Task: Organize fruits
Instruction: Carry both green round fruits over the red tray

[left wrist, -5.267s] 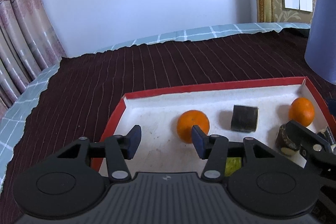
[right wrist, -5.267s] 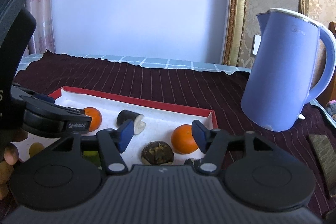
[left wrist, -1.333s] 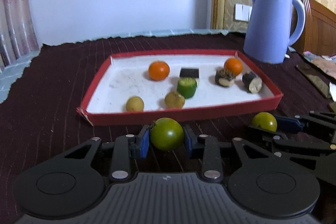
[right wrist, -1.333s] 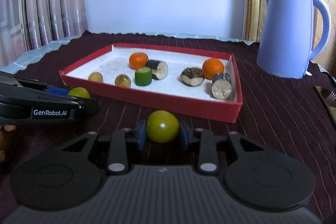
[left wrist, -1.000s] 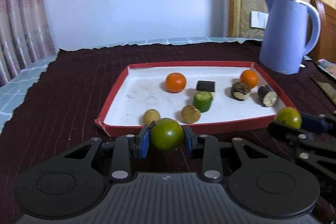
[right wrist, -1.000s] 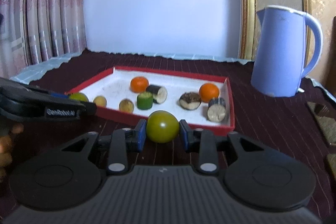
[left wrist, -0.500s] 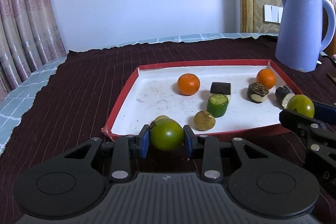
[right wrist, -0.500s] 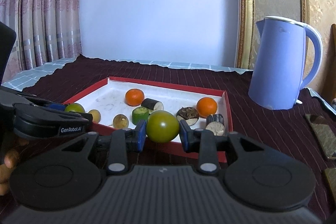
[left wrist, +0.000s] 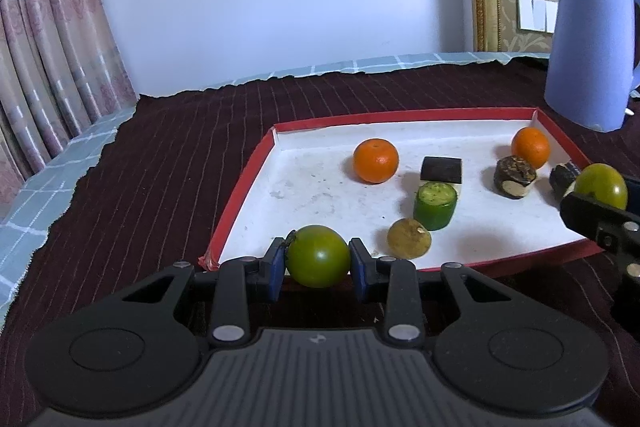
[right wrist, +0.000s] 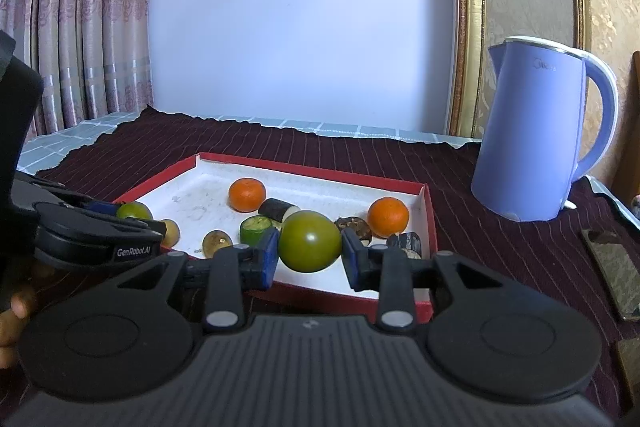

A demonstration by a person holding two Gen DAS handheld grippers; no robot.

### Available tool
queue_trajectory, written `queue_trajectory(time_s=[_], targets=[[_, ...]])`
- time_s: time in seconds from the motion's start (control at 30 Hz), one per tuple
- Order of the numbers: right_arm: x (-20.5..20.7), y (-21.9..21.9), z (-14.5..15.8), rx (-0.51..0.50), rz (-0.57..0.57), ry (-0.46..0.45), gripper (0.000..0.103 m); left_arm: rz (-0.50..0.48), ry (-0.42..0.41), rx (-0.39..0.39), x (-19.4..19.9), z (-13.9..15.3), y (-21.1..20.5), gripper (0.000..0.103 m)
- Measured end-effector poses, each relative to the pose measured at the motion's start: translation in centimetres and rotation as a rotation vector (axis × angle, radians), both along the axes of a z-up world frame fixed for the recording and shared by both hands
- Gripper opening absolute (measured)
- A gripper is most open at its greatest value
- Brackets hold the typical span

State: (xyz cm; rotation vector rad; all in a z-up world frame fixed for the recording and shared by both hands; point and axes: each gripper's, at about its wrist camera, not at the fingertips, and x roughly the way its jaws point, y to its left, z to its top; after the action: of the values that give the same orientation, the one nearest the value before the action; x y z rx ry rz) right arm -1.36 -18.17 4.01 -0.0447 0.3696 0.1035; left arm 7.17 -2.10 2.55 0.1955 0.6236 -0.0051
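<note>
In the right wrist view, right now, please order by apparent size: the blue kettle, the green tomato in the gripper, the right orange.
1. Blue kettle: largest by far.
2. Green tomato, held in the right gripper; its nearness to the camera enlarges it.
3. Right orange: smallest, but farther away, so its true size against the tomato is unsure.

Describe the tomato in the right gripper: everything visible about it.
The tomato is round, smooth and glossy, olive green with a yellower tinge on top and a small highlight on its front. It looks whole and unripe; no stem shows from the right wrist view. The right gripper pinches it at both sides between blue pads, and nothing else touches it. It is held in the air over the near right part of the red tray, in front of a green cut piece.
</note>
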Motion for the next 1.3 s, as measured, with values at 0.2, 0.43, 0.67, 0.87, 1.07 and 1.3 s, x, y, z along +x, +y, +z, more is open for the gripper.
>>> queue_trajectory(time_s=[0.2,0.43,0.67,0.87,1.07,1.3], targets=[[0.6,-0.1,0.1,-0.002,-0.001,-0.001,0.031,0.01,0.015,0.011,1.0,0.0,-0.1,0.033],[1.7,-0.5,0.2,-0.006,-0.002,0.002,0.031,0.03,0.018,0.037,2.3,0.0,-0.2,0.033],[2.9,-0.5,0.3,-0.007,0.002,0.007,0.031,0.054,0.021,0.066,3.8,-0.1,-0.1,0.033],[3.6,-0.6,0.4,-0.007,0.004,0.01,0.031,0.063,0.033,0.064,4.8,0.0,0.0,0.033],[4.1,-0.6,0.5,-0.008,0.004,0.012,0.031,0.074,0.032,0.081,5.6,0.0,-0.2,0.033],[5.1,-0.5,0.6,-0.013,0.003,0.016,0.031,0.095,0.026,0.097,6.9,0.2,0.1,0.033]])
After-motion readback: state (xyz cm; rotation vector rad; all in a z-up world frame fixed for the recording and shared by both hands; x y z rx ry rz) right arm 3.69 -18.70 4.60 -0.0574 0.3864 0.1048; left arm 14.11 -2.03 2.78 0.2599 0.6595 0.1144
